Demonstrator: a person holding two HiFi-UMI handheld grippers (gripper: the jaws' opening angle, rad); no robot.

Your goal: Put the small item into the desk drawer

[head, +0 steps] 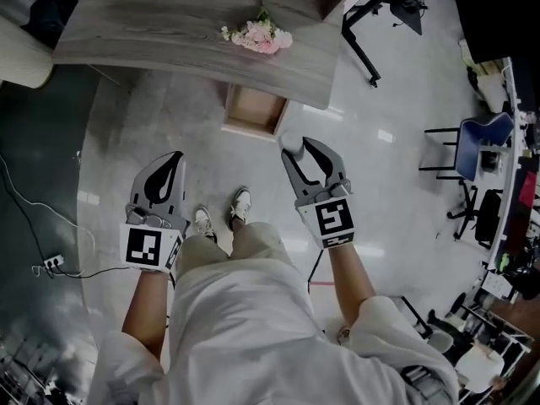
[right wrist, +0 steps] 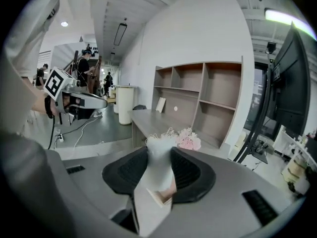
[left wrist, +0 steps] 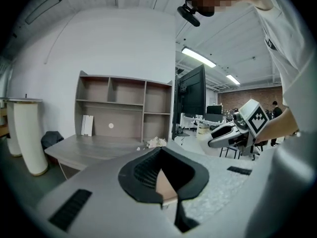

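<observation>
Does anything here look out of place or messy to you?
The desk drawer stands pulled open, and a pink flower bunch lies loose on the desk near its front edge. Nothing looks spilled or broken.

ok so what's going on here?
A person stands facing a desk with a gripper in each hand. The left gripper has its jaws together, and the right gripper has its jaws apart. Neither appears to hold anything. The desk drawer stands open below the top, and a pink flower bunch lies on the desk above it. Nothing has been picked up yet.
</observation>
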